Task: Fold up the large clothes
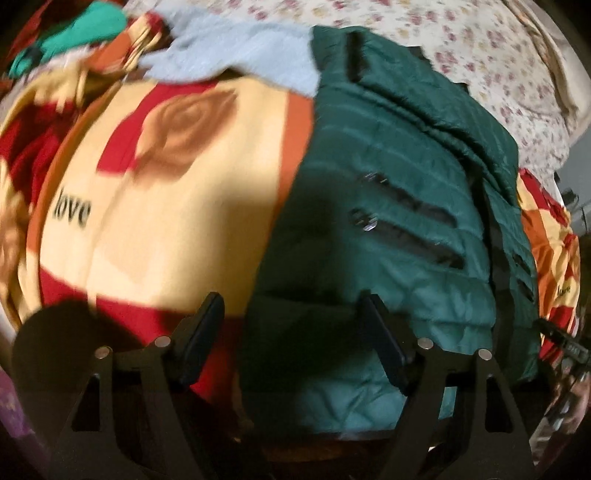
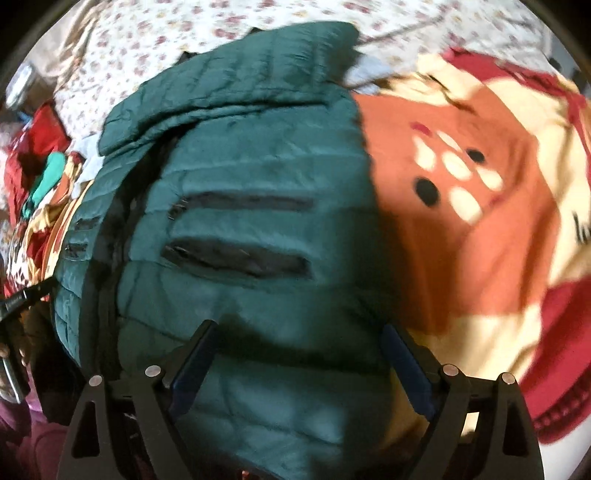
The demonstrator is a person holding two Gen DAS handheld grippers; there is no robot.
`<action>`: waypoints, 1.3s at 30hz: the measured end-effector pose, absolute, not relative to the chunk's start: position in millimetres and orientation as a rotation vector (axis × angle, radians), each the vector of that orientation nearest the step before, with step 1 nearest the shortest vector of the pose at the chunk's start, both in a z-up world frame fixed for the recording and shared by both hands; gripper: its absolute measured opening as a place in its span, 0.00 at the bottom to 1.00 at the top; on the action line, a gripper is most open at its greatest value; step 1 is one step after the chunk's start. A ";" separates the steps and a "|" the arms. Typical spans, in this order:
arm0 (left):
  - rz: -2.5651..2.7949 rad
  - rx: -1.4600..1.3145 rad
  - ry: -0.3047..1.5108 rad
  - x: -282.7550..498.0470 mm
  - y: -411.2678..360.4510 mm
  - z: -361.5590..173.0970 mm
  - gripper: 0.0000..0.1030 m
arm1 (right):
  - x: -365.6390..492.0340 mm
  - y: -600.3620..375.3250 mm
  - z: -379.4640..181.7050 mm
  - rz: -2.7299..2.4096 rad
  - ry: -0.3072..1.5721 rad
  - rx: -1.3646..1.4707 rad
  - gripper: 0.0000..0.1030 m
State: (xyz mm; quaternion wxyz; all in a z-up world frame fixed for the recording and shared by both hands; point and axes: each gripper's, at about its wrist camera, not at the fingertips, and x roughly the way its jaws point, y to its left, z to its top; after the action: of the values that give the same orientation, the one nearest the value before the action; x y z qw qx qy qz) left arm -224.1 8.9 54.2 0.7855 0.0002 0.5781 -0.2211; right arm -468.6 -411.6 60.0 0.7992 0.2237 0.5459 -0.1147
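A dark green quilted jacket lies flat on a patterned blanket, with black zip pockets facing up. In the right wrist view a sleeve lies folded across its far end. My left gripper hangs open over the jacket's near left edge, one finger above the blanket and one above the green fabric. My right gripper stands open over the jacket's near right part, close to its right edge. Neither gripper has cloth pinched between its pads.
The blanket is cream, red and orange with roses and the word "love". A light blue garment and a teal one lie heaped at the far left. A floral sheet lies beyond the jacket.
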 end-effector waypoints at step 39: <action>-0.542 0.064 1.104 -268.1 -3.0 90.3 0.10 | -473.3 -380.1 89.7 0.007 1.019 0.482 0.20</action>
State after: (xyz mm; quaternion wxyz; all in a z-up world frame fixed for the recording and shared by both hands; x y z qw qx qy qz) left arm -268.1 -3.0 90.3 0.8163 0.0301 0.5179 -0.2540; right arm -473.3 -380.1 89.7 0.8452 0.2285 0.4830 0.0034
